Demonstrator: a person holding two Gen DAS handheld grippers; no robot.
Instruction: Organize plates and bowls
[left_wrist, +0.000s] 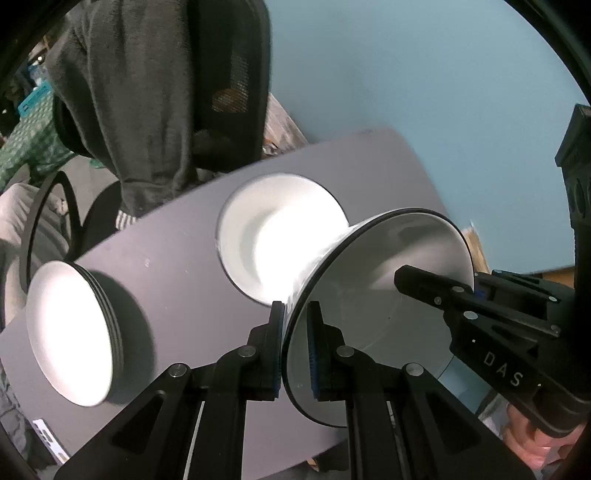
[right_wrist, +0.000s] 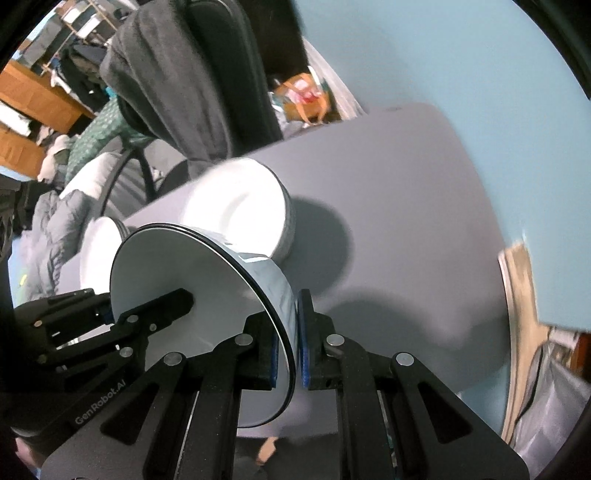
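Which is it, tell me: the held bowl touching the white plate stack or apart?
Cannot tell. In the left wrist view the held bowl overlaps the white plate stack; no contact or gap shows plainly.

A: We get bright light from above. The white bowls (left_wrist: 269, 240) on the gray table (left_wrist: 177, 251) glare until their insides wash out, and the stacked plates (left_wrist: 70, 332) blow out too.

B: We see soft, dark shadows beside each stack (right_wrist: 321, 221), thrown to the right. The table's far edge smears with motion blur.

A: The fisheye bends everything at the rim, and black corners vignette both views.

B: The background clutter looks soft.
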